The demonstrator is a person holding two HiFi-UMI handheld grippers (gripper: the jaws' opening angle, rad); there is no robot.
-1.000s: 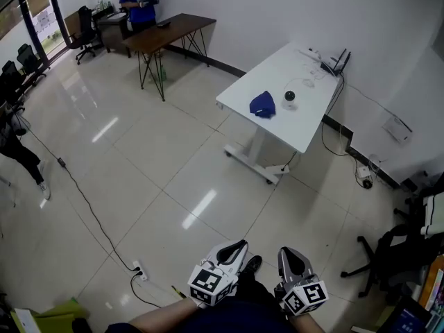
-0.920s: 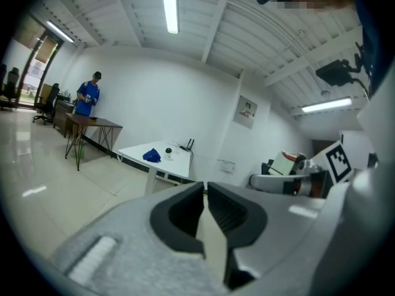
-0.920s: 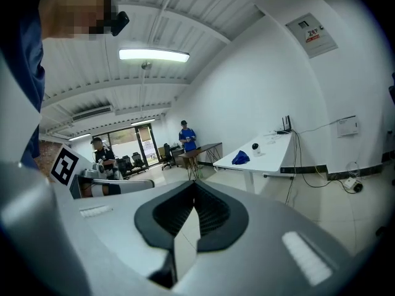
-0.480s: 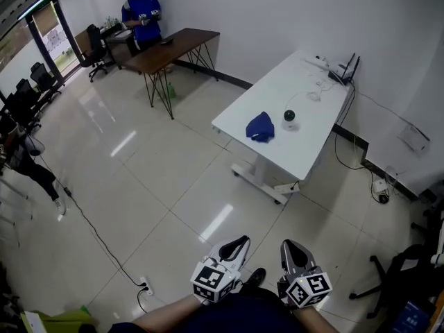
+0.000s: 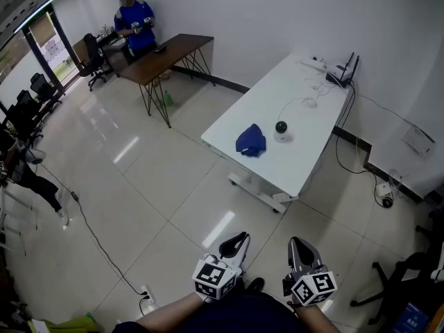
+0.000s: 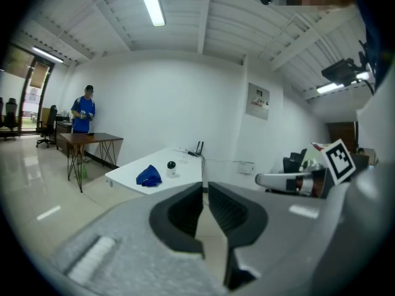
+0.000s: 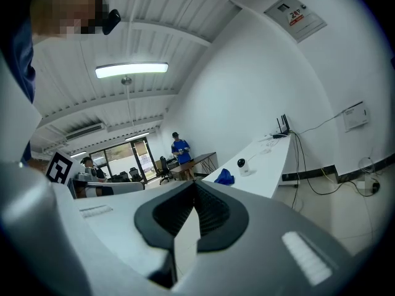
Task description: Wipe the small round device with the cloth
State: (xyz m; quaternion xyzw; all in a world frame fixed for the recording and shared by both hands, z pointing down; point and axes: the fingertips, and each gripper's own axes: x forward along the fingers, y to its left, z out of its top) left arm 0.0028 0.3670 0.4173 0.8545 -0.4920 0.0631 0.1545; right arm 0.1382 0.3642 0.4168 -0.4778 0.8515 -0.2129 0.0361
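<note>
— Now, where is the device?
— The device (image 5: 281,127) stands upright on the worktop (image 5: 310,141), about midway along it.
— And the cloth?
— The cloth (image 5: 250,140) is blue and crumpled in a heap. It lies on the same worktop, just beside the device, to its left in the head view. They appear not to touch.
— Left hand-held gripper?
— The left hand-held gripper (image 5: 238,239) is held low in front of the person, over the tiled floor (image 5: 173,186), well apart from the worktop. Its jaws stand all but together. Only a thin slit shows between them, with nothing in it.
— Right?
— The right hand-held gripper (image 5: 300,243) sits just beside the left one, likewise well apart from the worktop. Its jaws are pressed together and hold nothing.
— Anything else noted?
— A router (image 5: 342,70) stands at the worktop's far end. A person in blue (image 5: 134,25) stands at a brown worktop (image 5: 173,47) across the room.
</note>
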